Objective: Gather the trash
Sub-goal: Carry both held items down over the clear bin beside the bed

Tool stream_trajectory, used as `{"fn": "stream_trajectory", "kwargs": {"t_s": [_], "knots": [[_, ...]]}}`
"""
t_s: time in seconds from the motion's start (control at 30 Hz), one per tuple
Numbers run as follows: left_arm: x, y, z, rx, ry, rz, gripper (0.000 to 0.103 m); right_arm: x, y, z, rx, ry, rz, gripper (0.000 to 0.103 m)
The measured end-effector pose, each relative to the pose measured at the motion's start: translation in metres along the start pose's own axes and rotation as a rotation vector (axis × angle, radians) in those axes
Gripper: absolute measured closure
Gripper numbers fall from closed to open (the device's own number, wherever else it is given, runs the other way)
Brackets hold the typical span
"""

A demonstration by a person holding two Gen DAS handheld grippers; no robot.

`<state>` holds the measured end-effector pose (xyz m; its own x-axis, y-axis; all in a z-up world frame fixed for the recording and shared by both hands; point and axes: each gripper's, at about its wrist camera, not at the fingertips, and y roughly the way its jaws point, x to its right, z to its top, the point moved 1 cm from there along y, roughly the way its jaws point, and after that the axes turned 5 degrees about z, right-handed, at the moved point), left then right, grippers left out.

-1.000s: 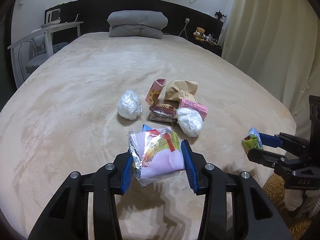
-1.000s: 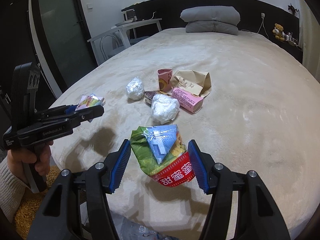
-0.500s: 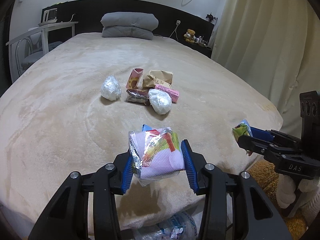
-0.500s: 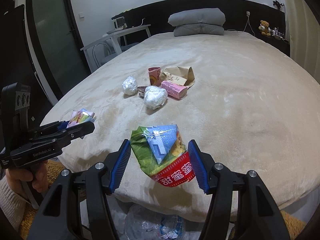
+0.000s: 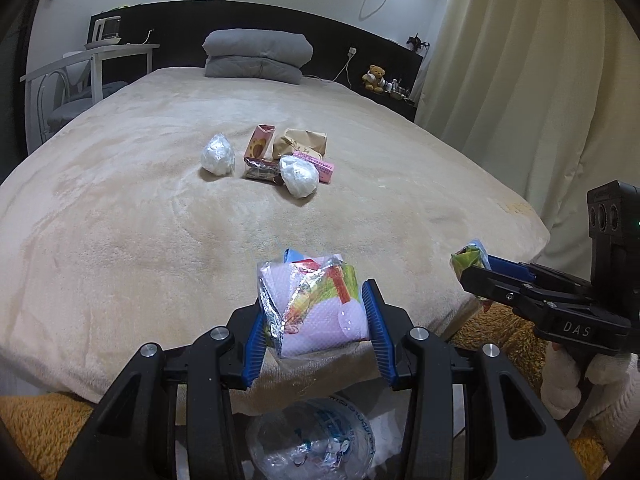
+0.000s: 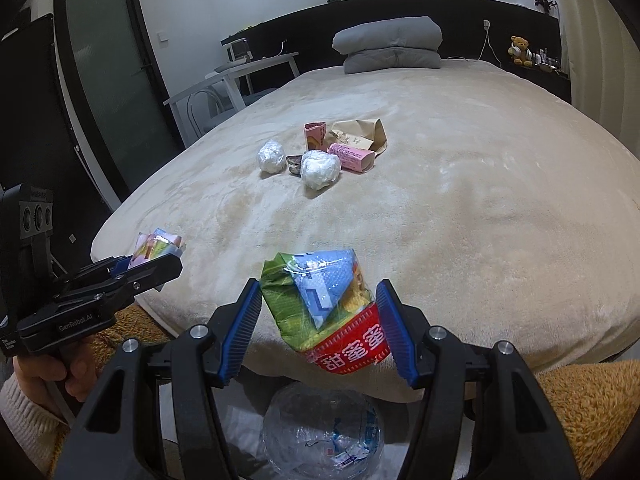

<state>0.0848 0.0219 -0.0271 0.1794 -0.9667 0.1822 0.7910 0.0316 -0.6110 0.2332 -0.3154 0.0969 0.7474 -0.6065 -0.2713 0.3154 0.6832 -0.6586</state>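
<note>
Both grippers had drawn back from the trash pile (image 5: 276, 156) to the foot edge of the bed (image 5: 120, 240), so the clear trash bag (image 5: 310, 438) on the floor below that edge now showed under them. The left gripper (image 5: 316, 316) was clenched on a pink foil wrapper (image 5: 316, 304), and the right gripper (image 6: 320, 316) grasped a green-and-red snack packet (image 6: 324, 308). Judging by this, both pieces were nearly placed for dropping, while six items remained mid-bed.

Beige bed (image 5: 120, 240) — 6 trash pieces (image 5: 276, 158), grey pillow (image 5: 256, 58).
</note>
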Motion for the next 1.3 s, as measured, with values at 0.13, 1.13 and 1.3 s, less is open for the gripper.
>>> {"fn": "stream_trajectory", "kwargs": {"t_s": [0.13,1.13,1.3], "knots": [[0.005,-0.005,-0.01,-0.001,-0.008,-0.011,0.06,-0.005,-0.002,-0.011,-0.011,-0.005,-0.001,0.044],[0.017,0.074,-0.083,-0.446,-0.06,0.01,0.06,0.031,0.064,-0.069,-0.418,0.228,0.037,0.044],[0.013,0.088,-0.091,-0.517,-0.079,0.007,0.06,0.039,0.077,-0.081,-0.496,0.281,0.027,0.044]]}}
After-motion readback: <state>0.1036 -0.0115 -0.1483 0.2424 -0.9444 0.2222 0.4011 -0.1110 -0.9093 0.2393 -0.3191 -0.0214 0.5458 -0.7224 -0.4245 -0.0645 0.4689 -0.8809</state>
